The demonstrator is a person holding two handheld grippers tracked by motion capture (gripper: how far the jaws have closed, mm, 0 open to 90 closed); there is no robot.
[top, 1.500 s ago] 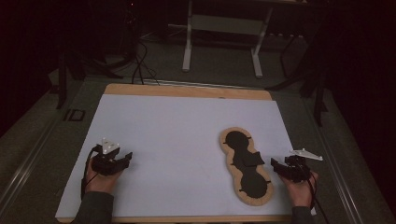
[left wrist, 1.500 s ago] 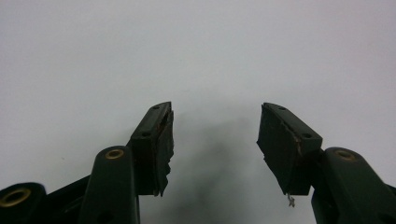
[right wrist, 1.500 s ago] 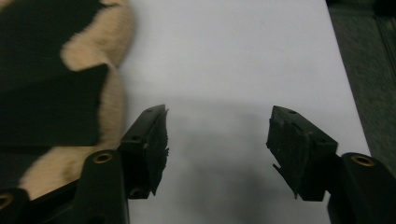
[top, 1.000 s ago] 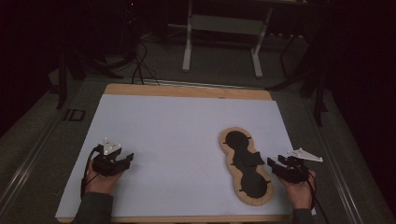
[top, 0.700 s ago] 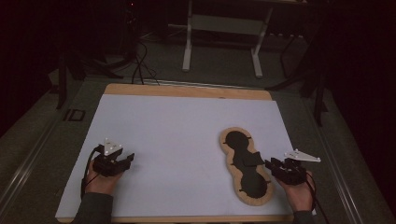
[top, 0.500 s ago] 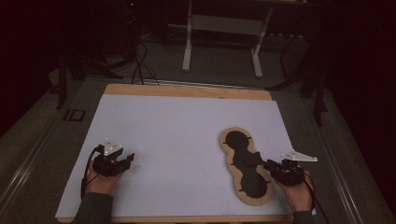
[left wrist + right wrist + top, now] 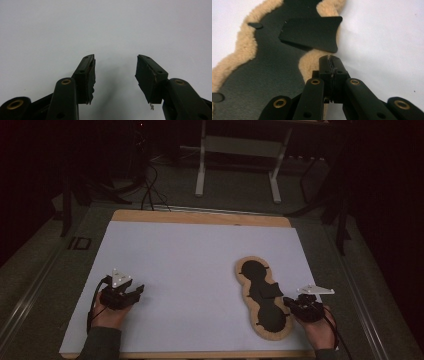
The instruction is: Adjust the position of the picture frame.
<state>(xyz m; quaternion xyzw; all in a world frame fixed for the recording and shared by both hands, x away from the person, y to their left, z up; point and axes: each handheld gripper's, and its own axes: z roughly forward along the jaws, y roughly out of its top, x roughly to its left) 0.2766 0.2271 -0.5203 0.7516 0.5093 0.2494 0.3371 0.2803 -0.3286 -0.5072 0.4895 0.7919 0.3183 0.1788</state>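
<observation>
A peanut-shaped black pad (image 7: 265, 317) with a tan fleece rim (image 7: 312, 62) lies flat on the white sheet at the right. A loose black flap (image 7: 312, 32) rests across its narrow middle. My right gripper (image 7: 286, 301) lies level at the pad's right edge, pointing left. Its jaws have just been closing and now stand shut, with the tips (image 7: 329, 60) over the fleece rim; I cannot tell whether any fleece is pinched. My left gripper (image 7: 137, 291) rests on the bare sheet at the left. It is open (image 7: 115, 72) with nothing between its jaws, which have drawn slightly closer.
The white sheet (image 7: 200, 260) covers a wooden board whose edge (image 7: 200, 217) shows at the back. Behind the table stand a metal frame's legs (image 7: 237, 145) and floor cables (image 7: 145, 190). Dark surroundings lie on both sides.
My right gripper has edged left to the pad's rim and its jaws have closed. The left hand has stayed in place.
</observation>
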